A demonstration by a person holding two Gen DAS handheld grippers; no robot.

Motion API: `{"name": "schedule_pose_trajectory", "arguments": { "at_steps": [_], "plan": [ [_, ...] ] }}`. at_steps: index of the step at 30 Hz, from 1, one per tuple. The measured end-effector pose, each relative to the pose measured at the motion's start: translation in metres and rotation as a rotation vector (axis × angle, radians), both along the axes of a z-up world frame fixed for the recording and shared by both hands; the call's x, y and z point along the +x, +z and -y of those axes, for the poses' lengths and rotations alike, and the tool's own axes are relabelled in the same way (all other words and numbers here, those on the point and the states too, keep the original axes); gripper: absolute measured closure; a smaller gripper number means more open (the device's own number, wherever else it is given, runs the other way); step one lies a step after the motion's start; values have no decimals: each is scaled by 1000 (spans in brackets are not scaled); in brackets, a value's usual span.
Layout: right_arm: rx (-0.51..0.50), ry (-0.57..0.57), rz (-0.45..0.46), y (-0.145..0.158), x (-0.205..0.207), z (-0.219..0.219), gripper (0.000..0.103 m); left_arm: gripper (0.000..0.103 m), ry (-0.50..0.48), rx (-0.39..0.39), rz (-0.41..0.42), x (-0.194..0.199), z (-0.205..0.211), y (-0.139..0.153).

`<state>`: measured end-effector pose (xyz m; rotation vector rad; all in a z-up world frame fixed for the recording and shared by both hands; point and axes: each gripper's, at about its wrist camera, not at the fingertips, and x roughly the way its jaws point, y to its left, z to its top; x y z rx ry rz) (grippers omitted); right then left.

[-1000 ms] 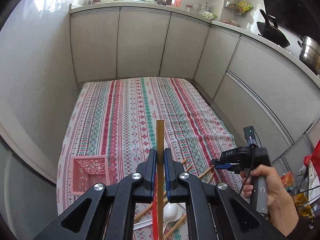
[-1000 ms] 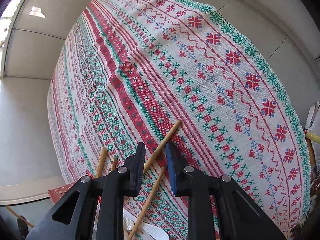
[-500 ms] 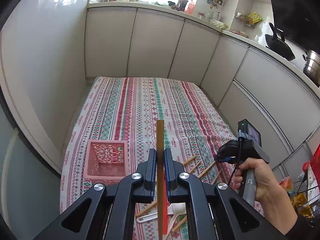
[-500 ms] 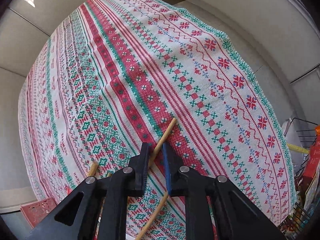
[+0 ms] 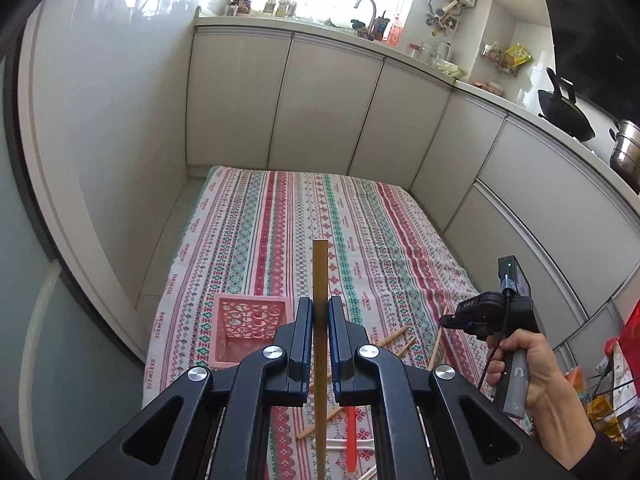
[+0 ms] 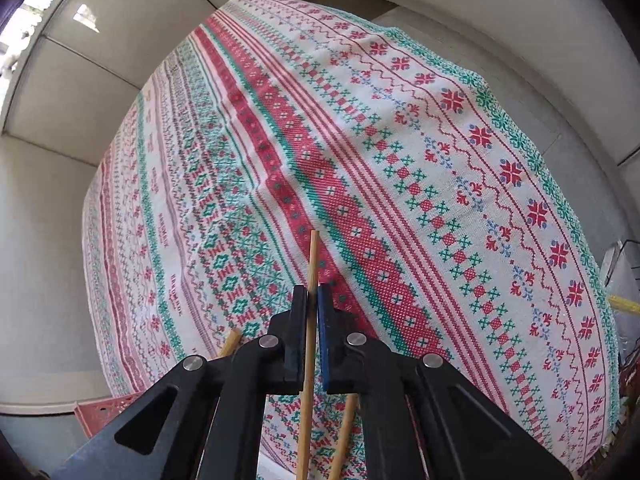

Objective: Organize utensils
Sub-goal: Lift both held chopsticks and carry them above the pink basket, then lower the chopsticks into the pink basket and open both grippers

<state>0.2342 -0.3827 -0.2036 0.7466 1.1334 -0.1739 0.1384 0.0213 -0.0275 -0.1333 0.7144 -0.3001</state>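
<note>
My left gripper (image 5: 320, 308) is shut on a flat wooden chopstick (image 5: 320, 272) that sticks up past its pads, held above the near end of the table. A pink lattice basket (image 5: 250, 326) stands just left of it on the patterned cloth (image 5: 280, 208). My right gripper (image 6: 313, 296) has its jaws closing on a round wooden chopstick (image 6: 313, 256); the pads press on it and it is lifted off the cloth. In the left wrist view the right gripper (image 5: 444, 320) hangs at the right in a person's hand (image 5: 532, 364). More chopsticks (image 5: 394, 336) lie below.
A red utensil (image 5: 351, 440) and white utensils (image 5: 340, 446) lie on the cloth under my left gripper. White cabinet doors (image 5: 328, 104) wall the table at the far end and the right. Bags and a wire rack (image 5: 608, 392) crowd the right edge.
The right jaws closed on the round chopstick and raised it off the cloth, now upright between the pads. The left gripper drew back with its chopstick, bringing the pink basket nearer centre.
</note>
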Motion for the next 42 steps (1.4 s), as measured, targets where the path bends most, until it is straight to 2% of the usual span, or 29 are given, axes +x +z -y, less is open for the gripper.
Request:
{"name": "schedule_pose_trajectory", "arguments": {
  "at_steps": [6,11,19,22,26,29,32,36,42],
  "plan": [
    [-36,61,154,61,-35,-16,98,96,39,-12,81,-13,-16,21],
    [-83,108,339,125,-72,-38,98,96,106,-62,174,-25,-37,43],
    [-104,159,650,207,-108,-85,99,96,204,-122,393,-41,-55,73],
    [-99,180,749,226,-117,-104,99,96,228,-91,503,-47,-53,79],
    [-94,235,828,239,-118,-134,99,96,240,-41,572,-35,-47,72],
    [-130,287,840,237,-112,-162,98,96,240,-20,595,-20,-44,57],
    [-149,334,828,227,-104,-185,98,95,238,8,613,-10,-40,43],
    [-145,382,783,207,-88,-204,98,95,218,51,571,9,-35,17],
    [-196,446,732,183,-75,-227,98,95,211,56,552,22,-33,3]
  ]
}}
